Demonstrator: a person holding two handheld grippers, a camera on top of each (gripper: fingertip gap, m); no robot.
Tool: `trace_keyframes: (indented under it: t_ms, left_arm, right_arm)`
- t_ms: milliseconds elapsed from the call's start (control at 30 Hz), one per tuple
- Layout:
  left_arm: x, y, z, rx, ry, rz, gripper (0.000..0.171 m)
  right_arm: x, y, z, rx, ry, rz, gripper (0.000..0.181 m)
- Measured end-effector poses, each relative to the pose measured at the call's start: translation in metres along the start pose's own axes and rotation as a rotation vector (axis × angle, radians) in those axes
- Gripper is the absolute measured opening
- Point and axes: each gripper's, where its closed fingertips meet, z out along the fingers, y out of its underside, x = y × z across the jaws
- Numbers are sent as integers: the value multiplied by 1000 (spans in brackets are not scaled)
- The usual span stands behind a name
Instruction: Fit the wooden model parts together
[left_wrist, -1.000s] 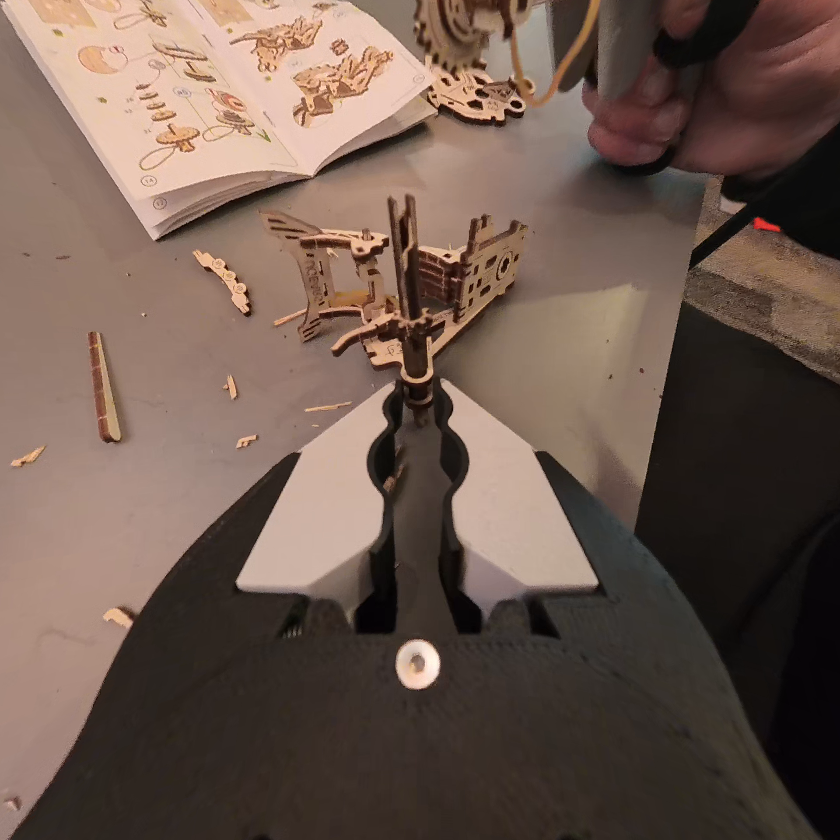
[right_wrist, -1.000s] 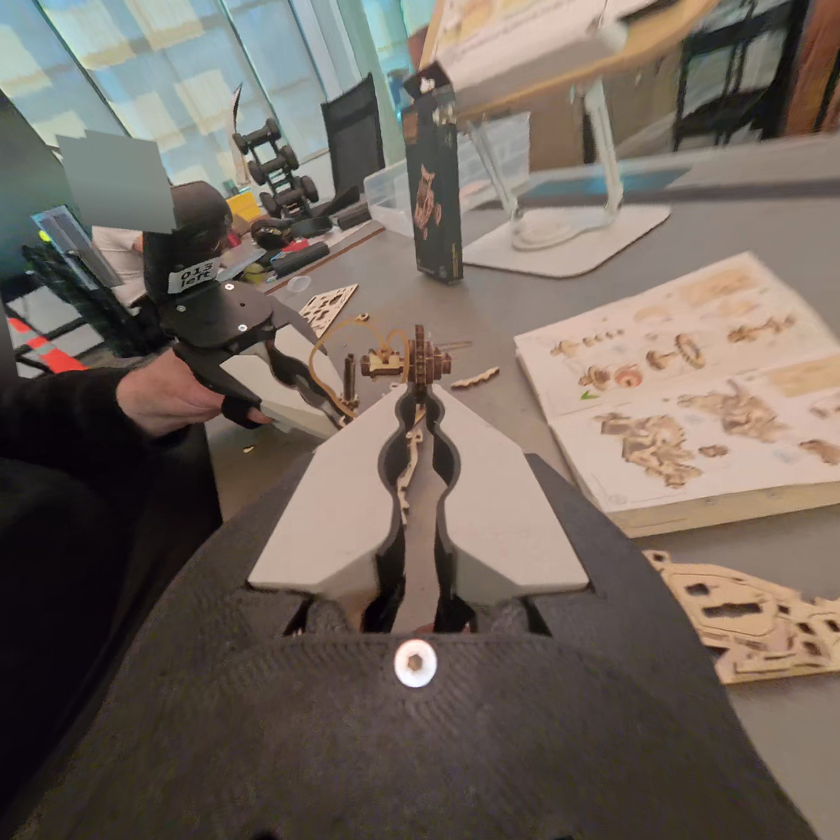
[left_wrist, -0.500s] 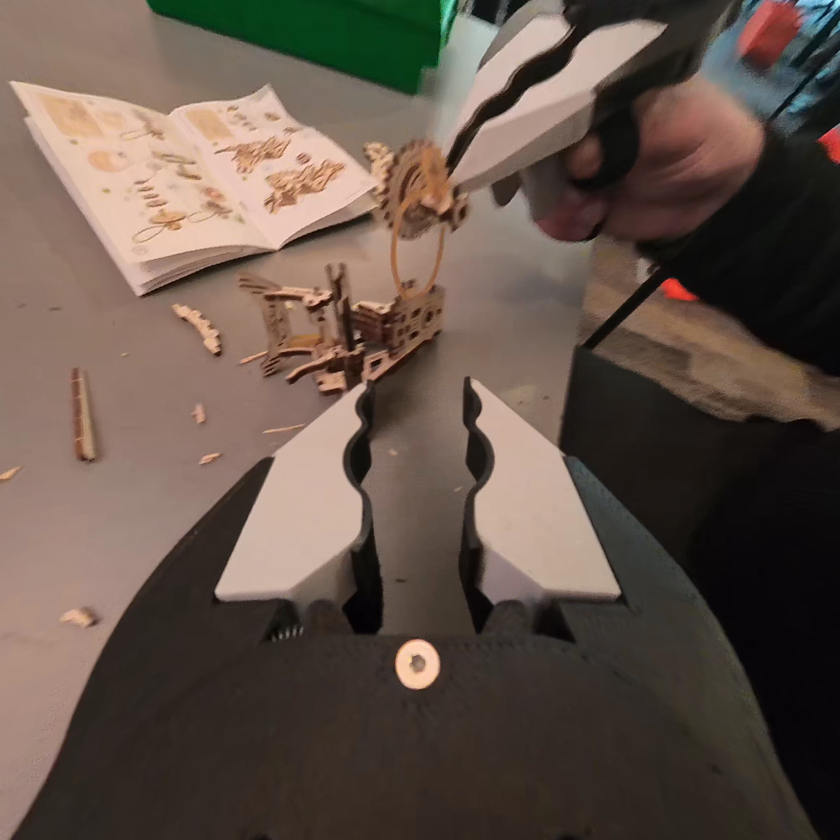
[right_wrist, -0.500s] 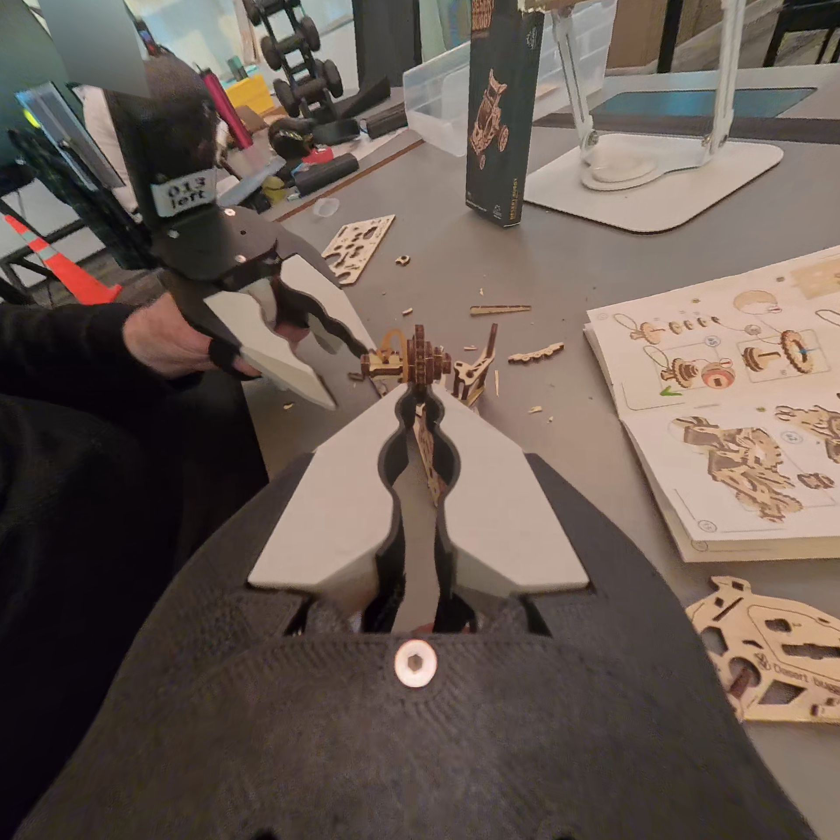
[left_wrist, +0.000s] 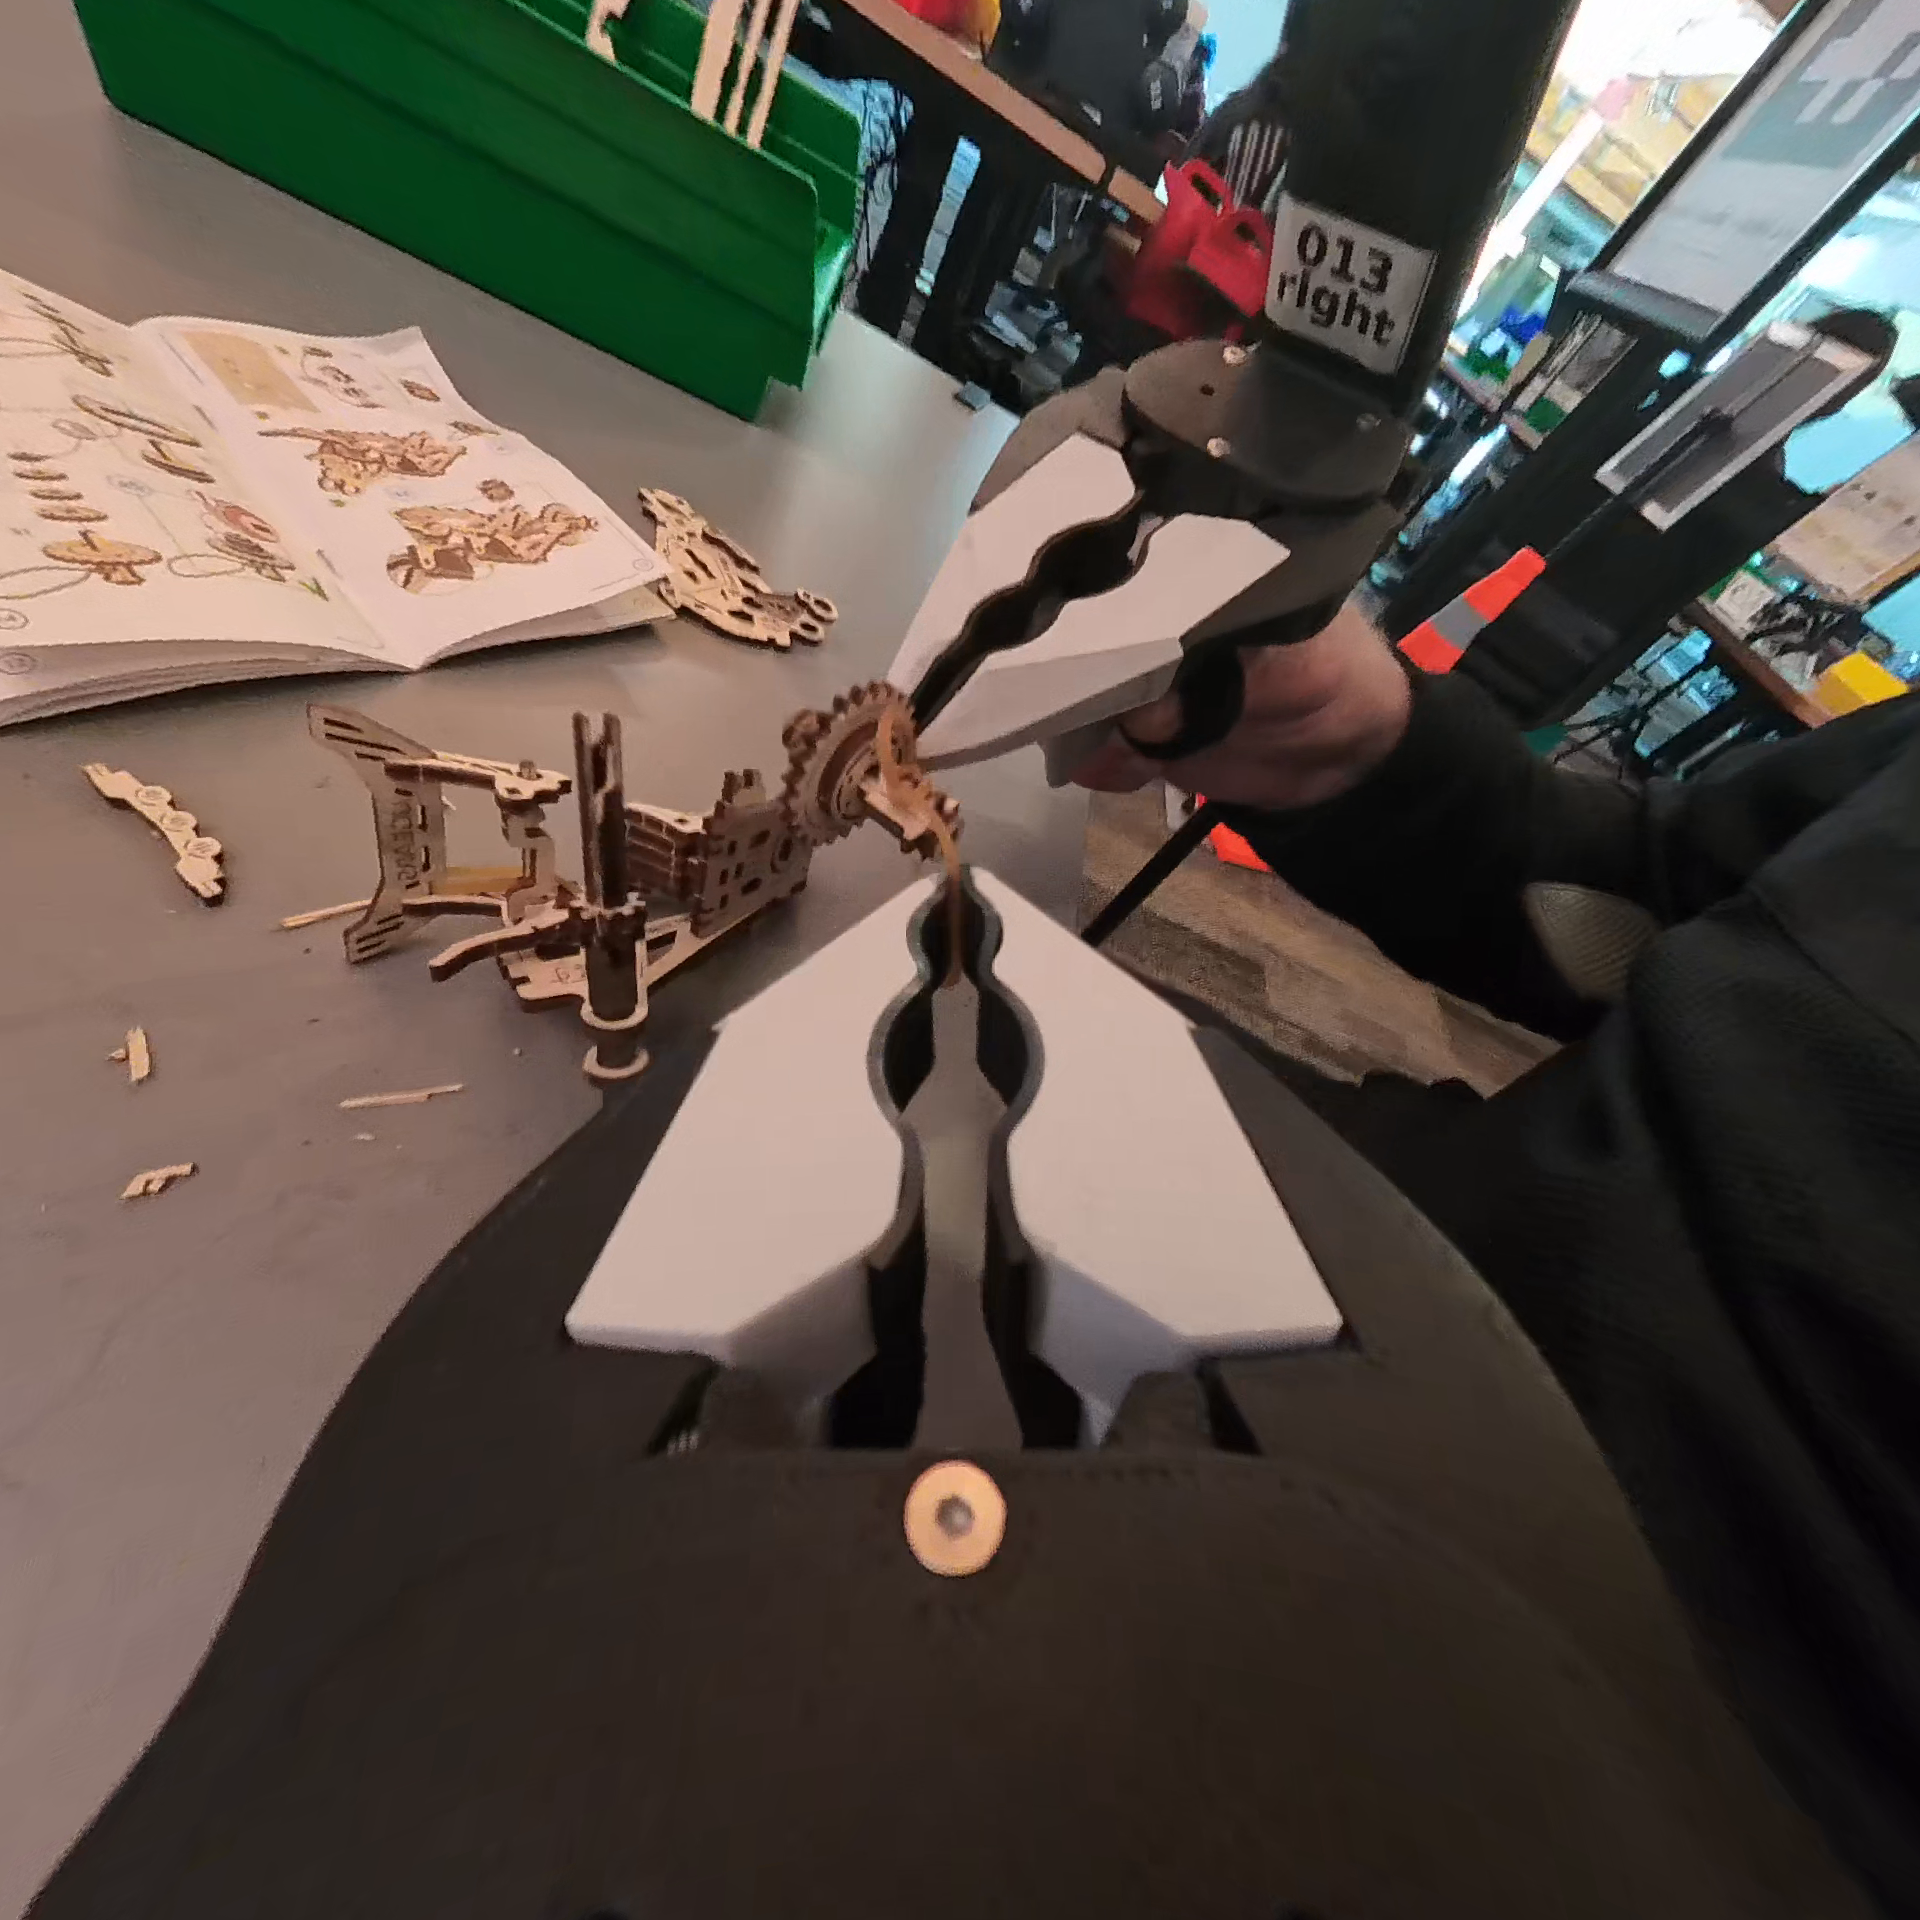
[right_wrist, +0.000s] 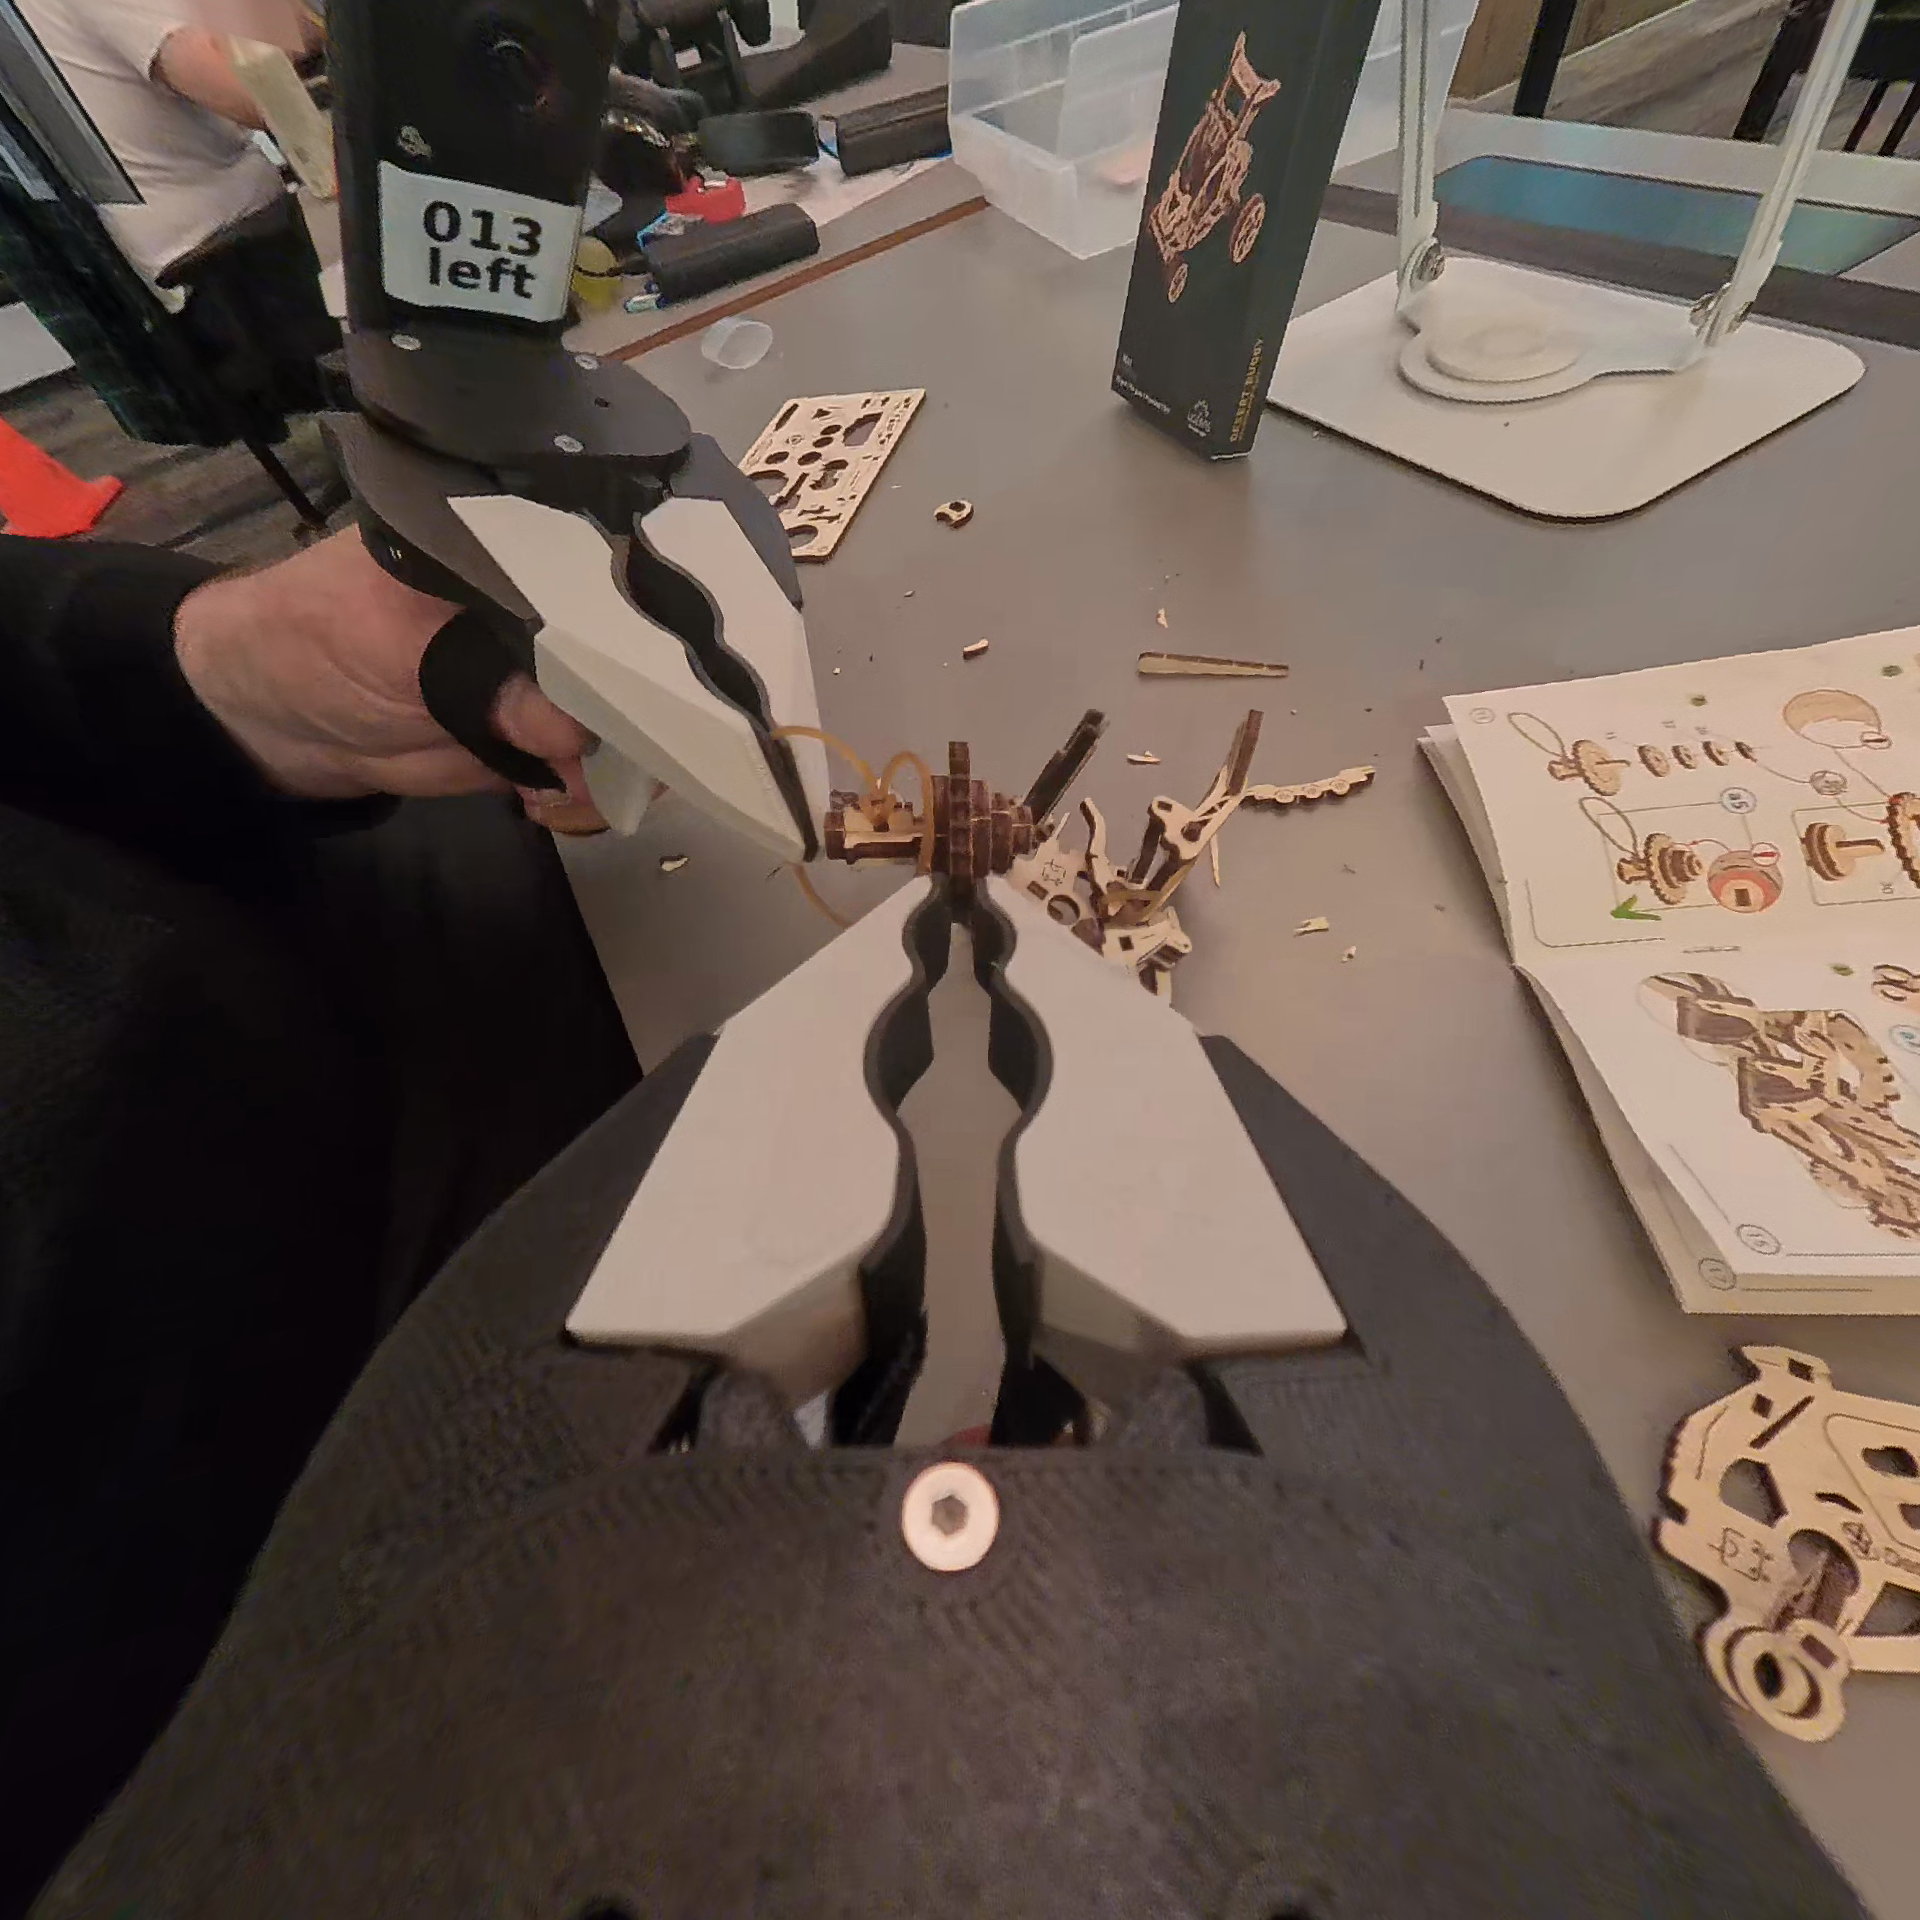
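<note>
My right gripper (right_wrist: 961, 902) is shut on a small wooden gear assembly (right_wrist: 961, 816) and holds it above the grey table. A tan rubber band (right_wrist: 821, 740) loops off the assembly. My left gripper (left_wrist: 954, 883) is shut on the lower end of that rubber band (left_wrist: 948, 925), just under the gear assembly (left_wrist: 857, 764). In the right wrist view the left gripper (right_wrist: 805, 831) meets the assembly from the left. The wooden frame model (left_wrist: 582, 873) lies on the table just left of the gear, free of both grippers. It also shows behind the gear in the right wrist view (right_wrist: 1127, 899).
An open instruction booklet (left_wrist: 260, 520) lies beyond the frame. A flat wooden side part (left_wrist: 727, 582) lies by it. A green bin (left_wrist: 468, 156) stands at the back. A dark box (right_wrist: 1205, 229), a white stand base (right_wrist: 1558, 416) and a punched sheet (right_wrist: 831, 457) are on the far side. Wood scraps are scattered about. Only a small space, under 4 cm, lies between the two pairs of fingers. The white stand base (right_wrist: 1558, 416) is about 40 cm from both grippers' fingertips.
My left gripper let go of the frame model, opened, moved right and shut on the rubber band. My right gripper brought the gear assembly down next to the frame.
</note>
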Motion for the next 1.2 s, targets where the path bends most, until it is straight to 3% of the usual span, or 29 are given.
trace_keyframes:
  t_ms: [233, 600, 1200]
  left_arm:
    - [-9, 10, -9, -81, -25, 12, 0]
    - [-16, 55, -9, -318, -66, 64, 0]
    - [-61, 29, -40, -296, -208, 132, 0]
  right_arm:
    - [-5, 8, 1, -18, -28, 10, 0]
    - [-17, 51, 16, -225, 7, -91, 0]
    - [-11, 29, 18, -129, 85, -144, 0]
